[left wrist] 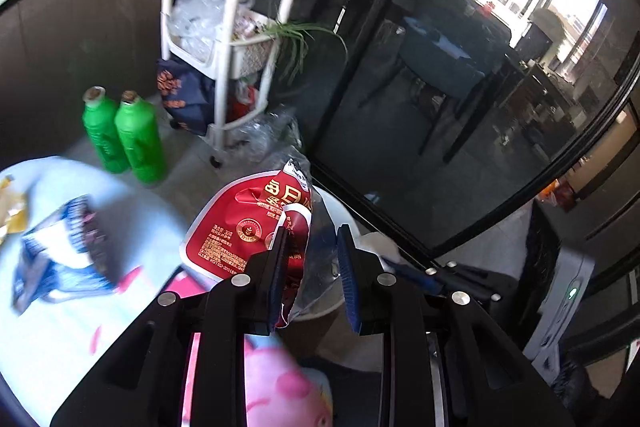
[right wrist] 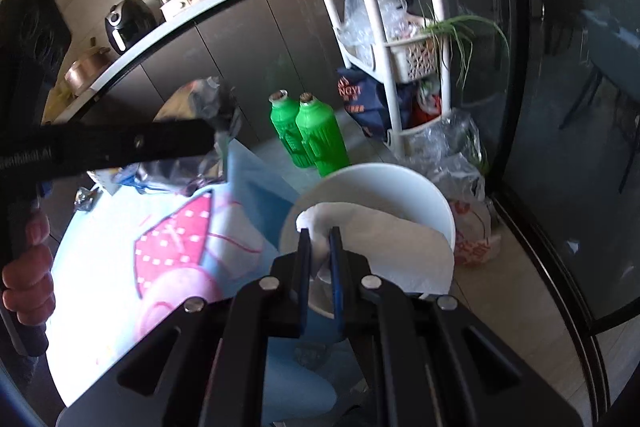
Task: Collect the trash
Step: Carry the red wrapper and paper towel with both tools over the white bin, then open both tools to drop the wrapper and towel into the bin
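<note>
Left gripper [left wrist: 312, 259] pinching a red snack wrapper [left wrist: 248, 223]: the crumpled red-and-clear foil sits between the two blue pads, and the flat red part fans out toward 10 o'clock from the fingertips. The wrapper hangs above the edge of the bench, with a white bin's rim [left wrist: 340, 211] just behind it at about 1 o'clock.

Right gripper [right wrist: 320, 251] pressed together on a white paper tissue [right wrist: 384, 243]. The tissue bunches up between the pads and trails off to 3 o'clock, draped over the near rim of the white bin [right wrist: 408, 187], which sits directly at 12 o'clock from the fingertips.

In the right wrist view the left gripper's black body crosses at 9–10 o'clock with silvery foil at its tip, and a hand [right wrist: 28, 267] grips its handle at 9 o'clock.

More trash on the bench [left wrist: 120, 307], covered with a light blue cloth with pink print: a blue-and-white wrapper [left wrist: 64, 251], blurred, at 9 o'clock of the left gripper, and a yellow scrap [left wrist: 12, 211] further left.

Two green bottles [left wrist: 124, 135] stand on the floor beside a white rack [left wrist: 224, 39].
</note>
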The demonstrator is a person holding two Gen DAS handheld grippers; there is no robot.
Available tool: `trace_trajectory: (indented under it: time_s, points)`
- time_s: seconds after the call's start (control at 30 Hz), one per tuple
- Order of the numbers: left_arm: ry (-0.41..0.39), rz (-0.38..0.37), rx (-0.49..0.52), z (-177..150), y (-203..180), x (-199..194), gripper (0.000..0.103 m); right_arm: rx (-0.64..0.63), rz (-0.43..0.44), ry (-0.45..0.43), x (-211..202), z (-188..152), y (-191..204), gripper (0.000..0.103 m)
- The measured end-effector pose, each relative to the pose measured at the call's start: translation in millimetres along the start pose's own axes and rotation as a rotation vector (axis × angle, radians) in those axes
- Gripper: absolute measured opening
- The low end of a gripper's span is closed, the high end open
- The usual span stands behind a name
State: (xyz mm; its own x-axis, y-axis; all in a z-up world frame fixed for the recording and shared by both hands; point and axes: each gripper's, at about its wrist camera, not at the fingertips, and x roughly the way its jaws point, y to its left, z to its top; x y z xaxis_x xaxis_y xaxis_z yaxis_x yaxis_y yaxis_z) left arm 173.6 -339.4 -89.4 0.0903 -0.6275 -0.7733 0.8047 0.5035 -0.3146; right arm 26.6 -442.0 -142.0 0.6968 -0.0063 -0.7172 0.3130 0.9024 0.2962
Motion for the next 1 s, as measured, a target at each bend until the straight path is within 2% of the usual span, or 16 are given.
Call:
trace_trajectory:
  time_s: [0.2,0.53,0.63,0.7,0.73,0.77,0.83,1.0]
  points:
    - [0.061,0.026,0.043,5.0,-5.1,36.9,0.024,0.044,0.013,0.029,27.4,-3.8,-24.1,0.011]
    - [0.107,0.023,0.023,8.2,0.7,73.3,0.024,0.036,0.025,0.082,65.8,-6.8,-43.0,0.012]
    - [0.116,0.028,0.024,8.5,0.7,81.0,0.025,0.023,0.035,0.103,76.6,-9.1,-44.2,0.015]
    - [0.113,0.035,0.026,9.2,-0.7,83.0,0.03,0.012,0.031,0.113,81.7,-11.1,-43.4,0.019]
    - [0.107,0.045,0.027,9.5,-0.6,83.9,0.039,0.009,0.03,0.116,82.9,-12.5,-43.7,0.027]
    - [0.096,0.058,0.029,9.6,-0.8,83.4,0.05,0.009,0.027,0.116,83.5,-13.1,-43.9,0.03]
    - [0.07,0.077,0.031,9.6,-1.3,80.2,0.062,0.01,0.024,0.109,82.1,-15.8,-45.5,0.044]
    - [0.048,0.112,0.028,11.4,0.3,74.6,0.071,0.02,0.01,0.079,68.2,-22.3,-51.1,0.061]
